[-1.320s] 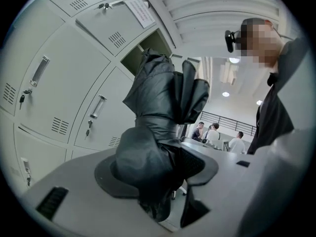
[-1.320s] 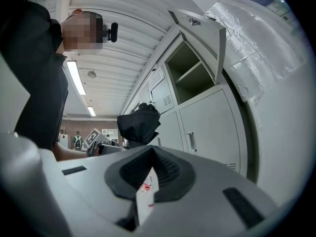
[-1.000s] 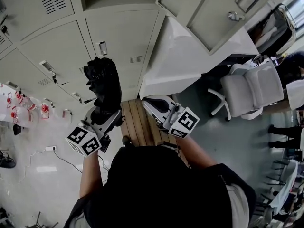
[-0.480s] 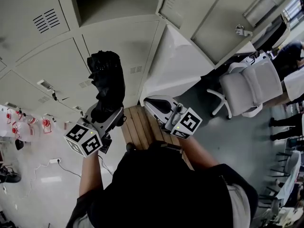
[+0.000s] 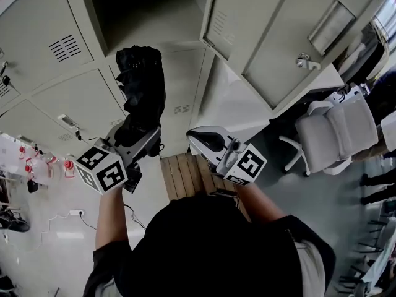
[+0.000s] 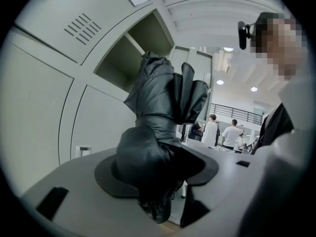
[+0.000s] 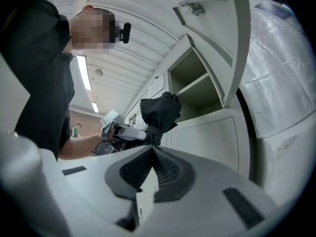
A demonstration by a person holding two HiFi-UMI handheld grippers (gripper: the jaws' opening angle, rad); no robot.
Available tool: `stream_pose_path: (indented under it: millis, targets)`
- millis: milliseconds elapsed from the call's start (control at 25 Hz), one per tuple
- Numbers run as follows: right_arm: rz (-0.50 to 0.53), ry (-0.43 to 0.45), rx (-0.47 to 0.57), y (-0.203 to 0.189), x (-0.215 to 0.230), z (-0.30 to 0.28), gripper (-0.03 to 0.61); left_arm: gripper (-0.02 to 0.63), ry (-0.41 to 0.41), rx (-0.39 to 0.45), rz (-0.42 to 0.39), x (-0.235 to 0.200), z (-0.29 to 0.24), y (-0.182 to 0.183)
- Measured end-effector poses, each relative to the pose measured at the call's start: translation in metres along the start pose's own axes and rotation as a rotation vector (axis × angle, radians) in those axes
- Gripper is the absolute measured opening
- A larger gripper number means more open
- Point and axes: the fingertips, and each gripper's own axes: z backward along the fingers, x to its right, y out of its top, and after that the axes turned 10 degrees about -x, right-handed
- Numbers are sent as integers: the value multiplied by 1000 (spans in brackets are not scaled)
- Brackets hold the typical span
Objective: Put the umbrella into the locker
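One tall bank of grey lockers (image 5: 52,98) fills the view, and one compartment (image 5: 148,5) in it stands open, its door (image 5: 238,36) swung out to the right. One black folded umbrella (image 5: 141,82) is up in the air near that opening and not inside yet. It stands upright out of the left tongs (image 5: 135,140), which pinch its lower end below the strap, spread wide round the bundle. It looks light to me, loose soft cloth over a stiff shaft, so the folds could squash or catch on the locker edge. The firm hold is low down or at the strap, where cloth is bound tight to the shaft. Two tongs in all, and only one is loaded: the right tongs (image 5: 197,135) hang beside it, pressed together on nothing.
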Motion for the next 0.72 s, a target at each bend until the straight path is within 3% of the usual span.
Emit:
stream_pose_path:
  millis: [360, 720]
  targets:
    - [98, 26, 19, 25, 12, -1, 12, 242, 88, -5, -74, -5, -4, 61]
    - [167, 67, 75, 57, 11, 3, 12, 242, 93, -55, -141, 5, -9, 106]
